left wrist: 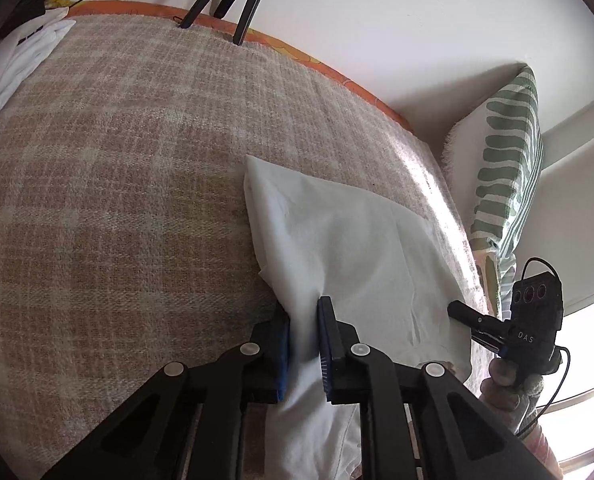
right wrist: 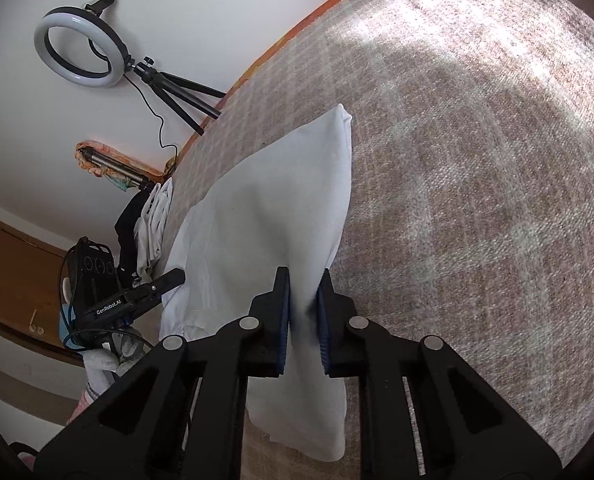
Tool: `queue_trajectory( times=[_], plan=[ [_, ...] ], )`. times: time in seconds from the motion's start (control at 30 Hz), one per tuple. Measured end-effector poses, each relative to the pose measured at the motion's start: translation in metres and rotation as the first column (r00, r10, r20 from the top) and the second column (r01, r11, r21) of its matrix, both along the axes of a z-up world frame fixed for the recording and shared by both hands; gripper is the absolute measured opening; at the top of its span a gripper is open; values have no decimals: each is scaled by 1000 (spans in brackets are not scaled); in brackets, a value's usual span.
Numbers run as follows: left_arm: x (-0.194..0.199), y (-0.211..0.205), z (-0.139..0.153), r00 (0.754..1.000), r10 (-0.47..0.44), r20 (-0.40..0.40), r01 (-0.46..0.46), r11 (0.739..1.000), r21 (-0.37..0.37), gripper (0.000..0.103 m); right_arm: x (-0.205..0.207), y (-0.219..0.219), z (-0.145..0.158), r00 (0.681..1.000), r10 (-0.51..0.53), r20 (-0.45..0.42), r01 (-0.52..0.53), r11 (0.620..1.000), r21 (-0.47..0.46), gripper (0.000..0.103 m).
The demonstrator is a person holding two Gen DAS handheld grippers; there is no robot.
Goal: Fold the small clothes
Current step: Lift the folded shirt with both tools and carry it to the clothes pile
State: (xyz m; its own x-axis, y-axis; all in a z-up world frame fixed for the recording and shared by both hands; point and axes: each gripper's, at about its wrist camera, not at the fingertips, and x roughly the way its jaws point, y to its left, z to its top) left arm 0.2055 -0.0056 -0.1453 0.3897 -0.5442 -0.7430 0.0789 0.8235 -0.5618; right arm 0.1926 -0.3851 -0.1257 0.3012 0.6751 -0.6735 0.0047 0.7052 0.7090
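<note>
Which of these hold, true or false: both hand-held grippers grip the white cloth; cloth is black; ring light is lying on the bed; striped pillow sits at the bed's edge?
1. Both grip the white cloth: true. The left hand-held gripper and right hand-held gripper each pinch it.
2. Cloth is black: false, it is white.
3. Ring light lies on the bed: false, it stands on a tripod by the wall.
4. Green-striped pillow sits at the edge of the blanket: true.

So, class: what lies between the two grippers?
Only the white garment spans from left gripper to right gripper; each wrist view shows both ends clamped.
</note>
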Motion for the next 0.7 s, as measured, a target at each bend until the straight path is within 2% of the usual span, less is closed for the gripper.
queue_trajectory(
  times=[0.17,0.5,0.7],
  plan=[
    [-7,-11,17,996,-30,86,25,998,66,8,-5,16,28,997,21,73,-18,999,-43,9],
    [-26,-11,45,981,-75,176,60,994,92,7,-15,51,67,986,74,147,-58,992,-112,9],
    [-34,9,63,975,-67,214,50,995,84,7,-20,84,86,976,130,174,-105,984,-144,9]
  ],
)
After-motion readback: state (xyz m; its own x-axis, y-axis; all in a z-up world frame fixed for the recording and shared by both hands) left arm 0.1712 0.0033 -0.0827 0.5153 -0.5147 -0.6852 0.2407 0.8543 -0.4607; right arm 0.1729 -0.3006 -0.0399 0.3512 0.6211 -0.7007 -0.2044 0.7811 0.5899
